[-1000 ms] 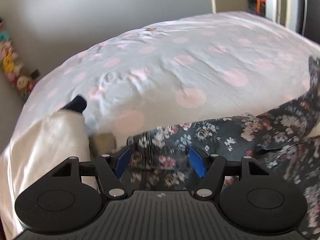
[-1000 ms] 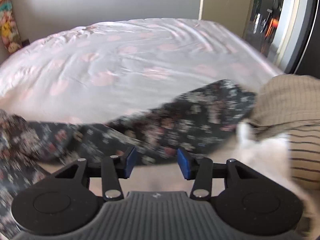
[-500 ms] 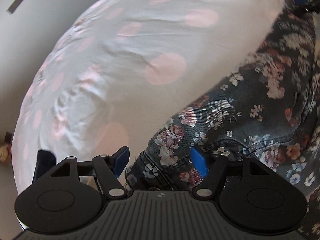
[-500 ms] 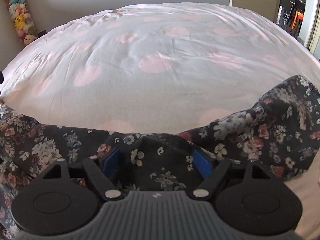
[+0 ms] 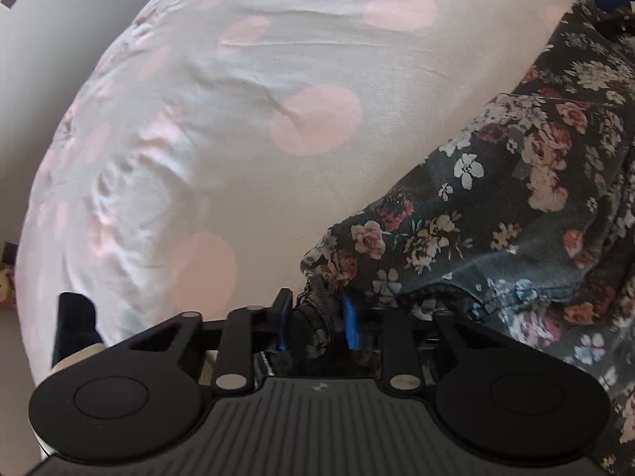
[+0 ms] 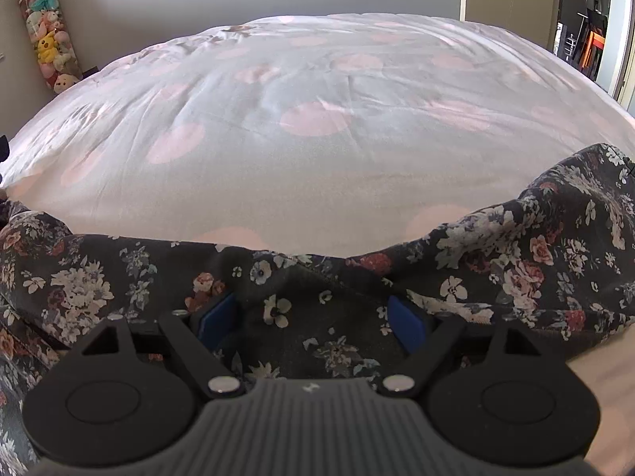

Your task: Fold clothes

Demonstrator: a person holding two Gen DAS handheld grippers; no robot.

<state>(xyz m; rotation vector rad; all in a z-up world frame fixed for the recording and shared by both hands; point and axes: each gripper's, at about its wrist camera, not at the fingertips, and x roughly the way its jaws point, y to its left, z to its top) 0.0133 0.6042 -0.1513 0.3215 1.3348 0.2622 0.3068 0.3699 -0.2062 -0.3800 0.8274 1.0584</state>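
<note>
Left gripper [image 5: 315, 323] has its blue jaws pinched tight on a bunched edge of the dark floral garment [image 5: 516, 206], which trails off to the right over the pink-dotted bedspread [image 5: 246, 111]. Over on the right gripper [image 6: 313, 317], the jaws stand wide apart with floral cloth [image 6: 278, 309] lying between the pads [image 6: 405, 323], not clamped. By the far wall, a tall clear tube [image 6: 47, 39] is stacked full of plush toys.

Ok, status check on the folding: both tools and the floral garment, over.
Left tool shut on floral garment edge. Right tool open, straddling the fabric, not yet pinched. Garment bunched on spotted bedsheet. Nothing in the way.
</note>
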